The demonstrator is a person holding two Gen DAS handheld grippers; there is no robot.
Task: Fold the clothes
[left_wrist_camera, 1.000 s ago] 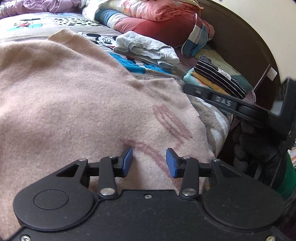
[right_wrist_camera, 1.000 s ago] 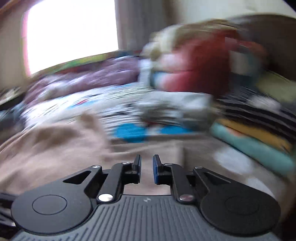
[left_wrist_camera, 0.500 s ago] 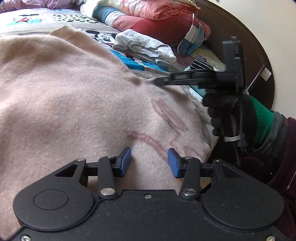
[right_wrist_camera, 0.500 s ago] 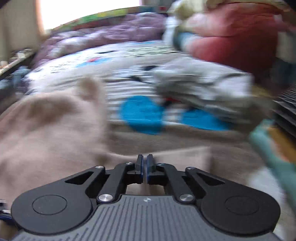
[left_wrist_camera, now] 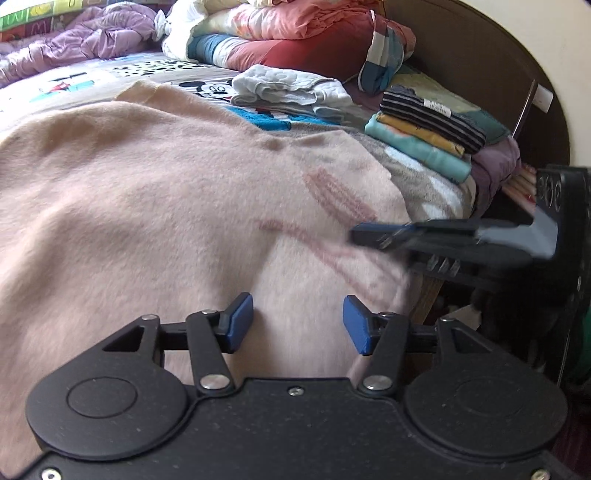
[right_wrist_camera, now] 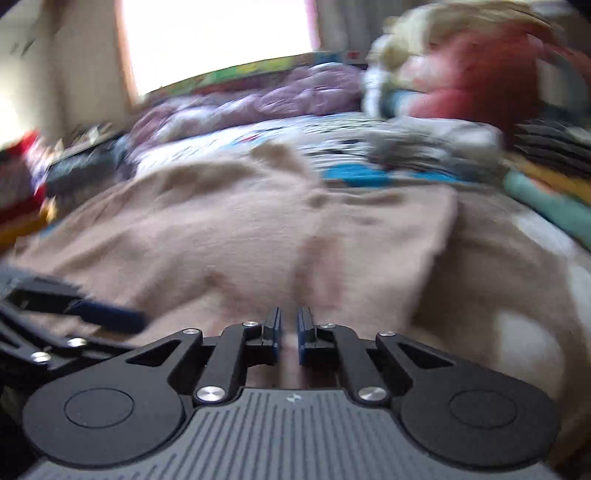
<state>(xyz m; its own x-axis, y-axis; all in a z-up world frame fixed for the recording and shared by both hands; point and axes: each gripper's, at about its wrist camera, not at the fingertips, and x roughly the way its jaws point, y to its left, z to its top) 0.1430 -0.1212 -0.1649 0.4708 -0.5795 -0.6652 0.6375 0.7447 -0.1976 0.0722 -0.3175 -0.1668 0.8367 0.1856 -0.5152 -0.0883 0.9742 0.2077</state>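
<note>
A bed (left_wrist_camera: 92, 79) with a cartoon-print sheet fills both views. Most of its near part is covered by a pink sweater (left_wrist_camera: 155, 206), spread flat with darker pink markings near its right edge, which hangs a little over the side of the bed; in the right wrist view the sweater (right_wrist_camera: 258, 229) is blurred but lies the same way. At the head of the bed sits a heap of quilts (left_wrist_camera: 295, 33), red, pink and white, with a purple duvet (left_wrist_camera: 74, 33) bunched to the left of it. Right of the sweater is a stack (left_wrist_camera: 428, 133) of folded clothes, a striped black piece on top of yellow and teal ones. Between that stack and the quilts lies a white bundle (left_wrist_camera: 291, 88), loosely folded.

The left gripper (left_wrist_camera: 298, 323) is low over the near part of the sweater with its blue pads wide apart and nothing between them; whether the pads touch the cloth cannot be told. The right gripper (right_wrist_camera: 288, 334) is just over the sweater's near right edge, its jaws nearly together with a thin gap showing pink cloth; the view is too blurred to tell whether it pinches the fabric. From the left wrist camera the right gripper (left_wrist_camera: 373, 234) shows side-on at the sweater's right edge
</note>
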